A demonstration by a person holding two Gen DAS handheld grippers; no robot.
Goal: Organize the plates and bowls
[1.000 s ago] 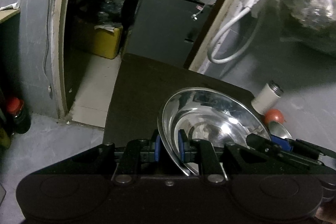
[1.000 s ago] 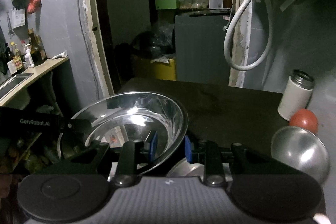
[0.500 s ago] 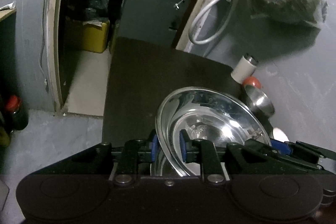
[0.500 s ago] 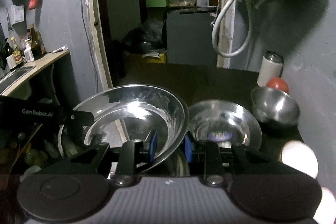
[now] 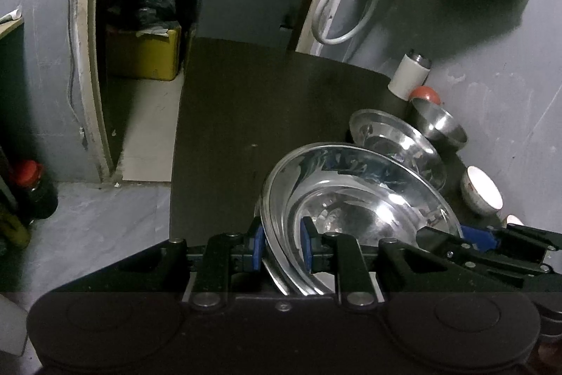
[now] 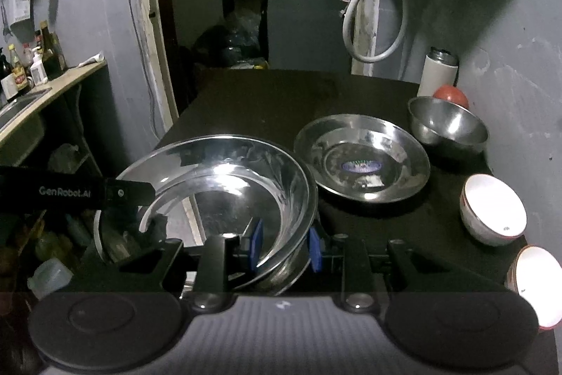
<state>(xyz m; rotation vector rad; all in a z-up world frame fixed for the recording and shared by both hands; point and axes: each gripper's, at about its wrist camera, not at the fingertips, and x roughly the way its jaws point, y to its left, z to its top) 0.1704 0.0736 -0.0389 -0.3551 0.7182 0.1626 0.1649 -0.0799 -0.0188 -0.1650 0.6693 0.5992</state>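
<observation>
Two hand-held grippers share one large steel bowl [image 6: 224, 185]; the left hand-held gripper [image 5: 281, 250] pinches its rim at 9 o'clock, the right hand-held gripper [image 6: 285, 246] pinches the rim at 4 o'clock, both nearly closed on the thin metal; the bowl sits low over the near left edge of a dark desk [image 6: 267, 101]. Toward 2 o'clock lie one steel plate [image 6: 361, 159], one small steel bowl [image 6: 448, 125], two white bowls [image 6: 493, 209], one white flask [image 6: 438, 71] and one red ball [image 6: 451, 95]; grey walls, a doorway [image 6: 196, 6] behind.
</observation>
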